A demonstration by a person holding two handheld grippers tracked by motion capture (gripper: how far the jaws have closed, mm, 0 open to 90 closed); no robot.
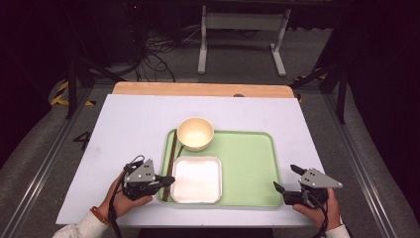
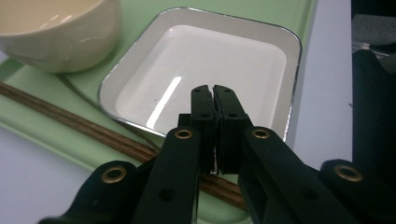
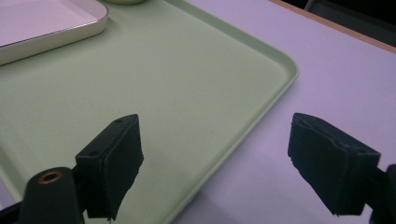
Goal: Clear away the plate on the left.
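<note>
A green tray [image 1: 247,163] lies on the white table top and holds a cream bowl [image 1: 195,133], a white square dish [image 1: 196,179] and dark wooden chopsticks [image 1: 172,148] along its left edge. My left gripper [image 1: 171,180] sits at the near end of the chopsticks. In the left gripper view its jaws [image 2: 213,91] are pressed together, and the chopsticks [image 2: 70,119] pass beneath their base in front of the dish [image 2: 201,70] and bowl [image 2: 56,32]. Whether they are pinched I cannot tell. My right gripper [image 1: 286,177] stands open at the tray's near right corner, over the tray rim [image 3: 187,84] with nothing between its jaws [image 3: 215,158].
A wooden strip [image 1: 203,89] borders the table's far side. Beyond it stand a white frame [image 1: 242,29] and loose cables [image 1: 153,54] on the floor. Bare tray surface lies between the dish and the right gripper.
</note>
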